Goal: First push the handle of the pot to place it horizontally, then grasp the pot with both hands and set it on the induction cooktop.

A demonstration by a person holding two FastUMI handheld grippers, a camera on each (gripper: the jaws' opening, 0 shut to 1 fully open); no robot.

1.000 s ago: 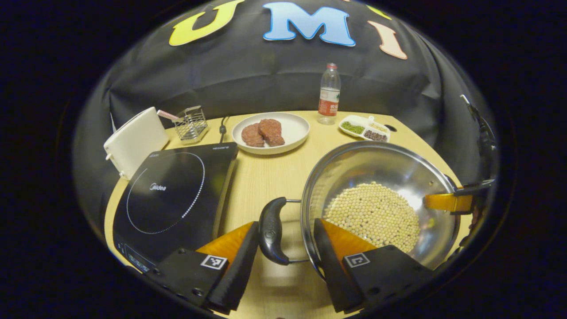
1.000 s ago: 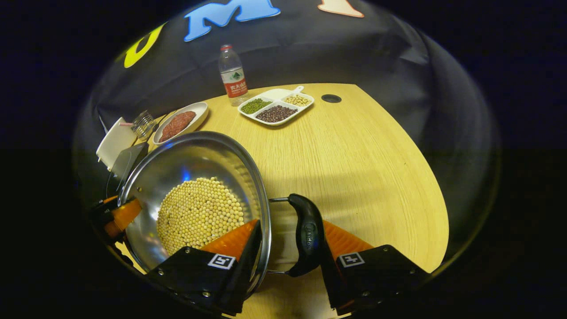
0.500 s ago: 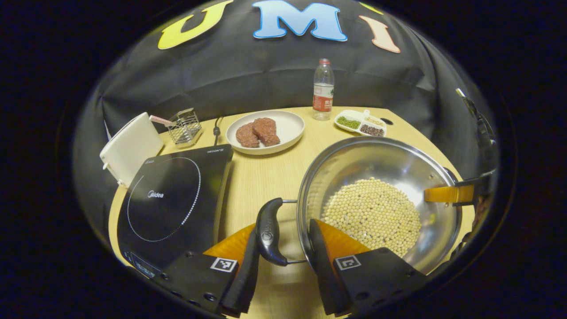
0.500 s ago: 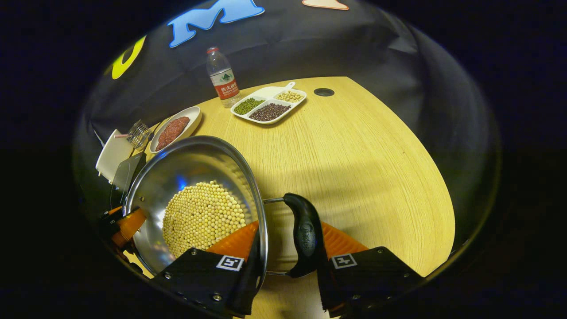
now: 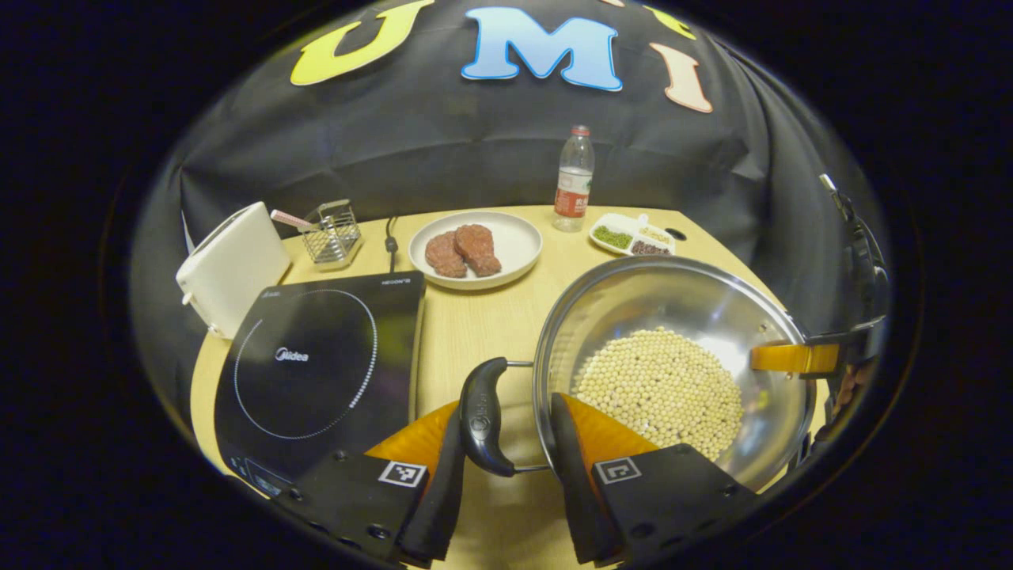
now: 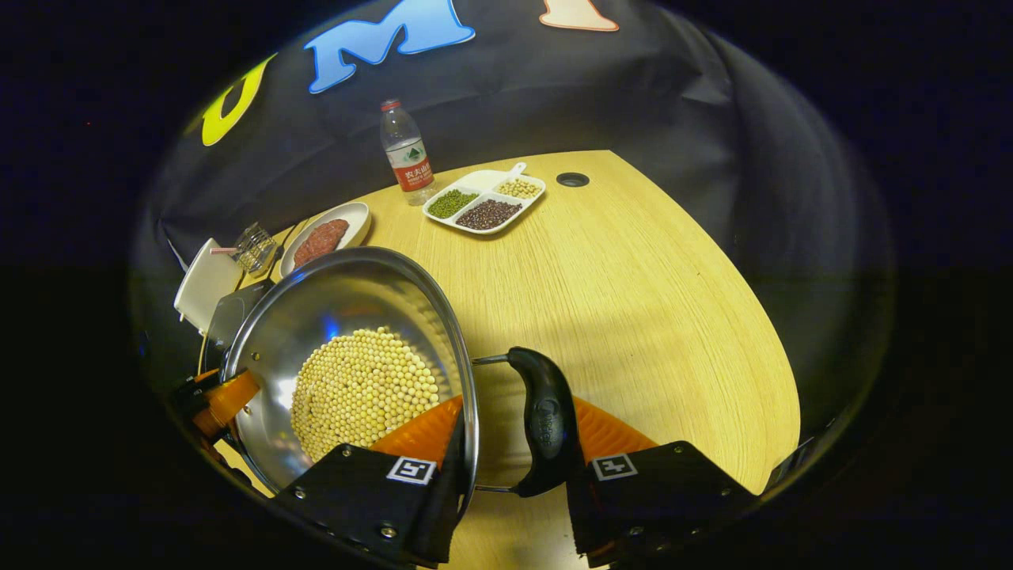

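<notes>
Fingers (image 5: 443, 483) tighter round each pot (image 5: 673, 317) handle (image 5: 481, 416) than before.

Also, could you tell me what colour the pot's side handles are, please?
Black, with bare metal wire brackets; the handle shows best in the right gripper view.

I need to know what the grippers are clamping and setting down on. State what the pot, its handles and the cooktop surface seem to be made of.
Pot: polished metal, likely stainless steel; its inner wall mirrors light.
Handle: matte black grip, probably plastic, on thin bare metal wire brackets.
Induction cooktop: smooth glossy black top, apparently glass or ceramic; it shows soft reflections and a printed dotted ring.
</notes>
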